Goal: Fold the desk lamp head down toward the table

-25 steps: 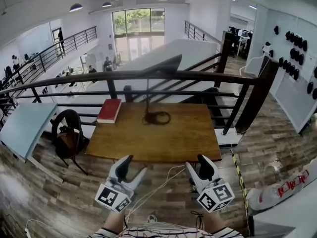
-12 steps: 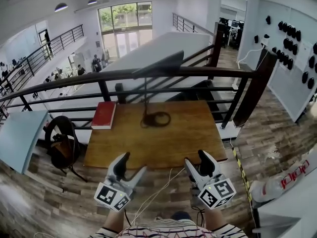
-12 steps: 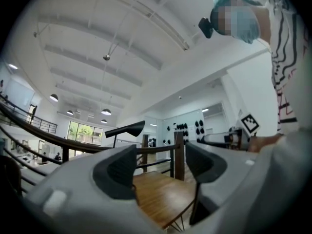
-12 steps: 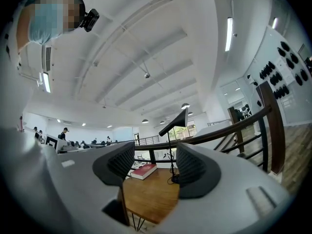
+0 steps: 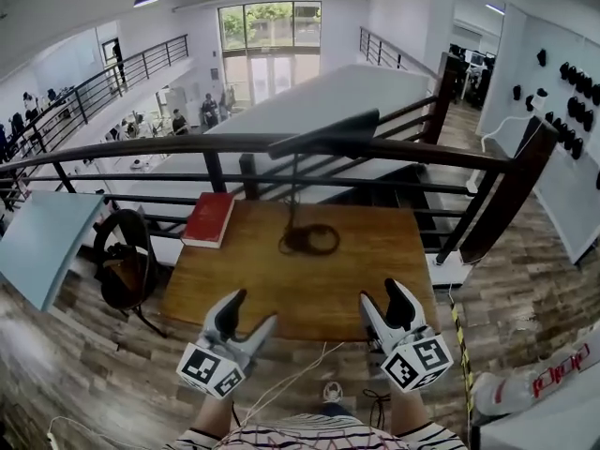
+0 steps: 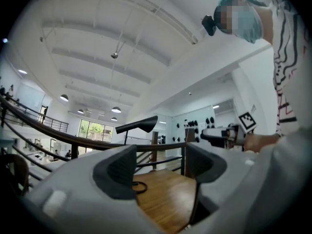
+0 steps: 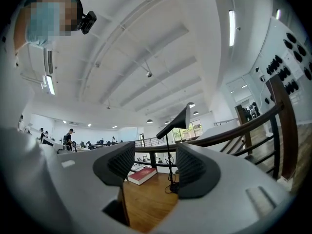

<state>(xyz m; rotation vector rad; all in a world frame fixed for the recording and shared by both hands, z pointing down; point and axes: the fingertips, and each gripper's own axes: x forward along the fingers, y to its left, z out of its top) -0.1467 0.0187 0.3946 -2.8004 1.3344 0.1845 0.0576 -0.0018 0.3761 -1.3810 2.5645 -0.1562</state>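
Lamp head stands raised on its thin stem over the far side of the table, not yet folded; my left gripper and right gripper hover at the near edge, jaws wide apart and empty.

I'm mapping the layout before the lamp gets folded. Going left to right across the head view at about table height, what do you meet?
Pale blue panel → black chair → red book → desk lamp → slanted dark post.
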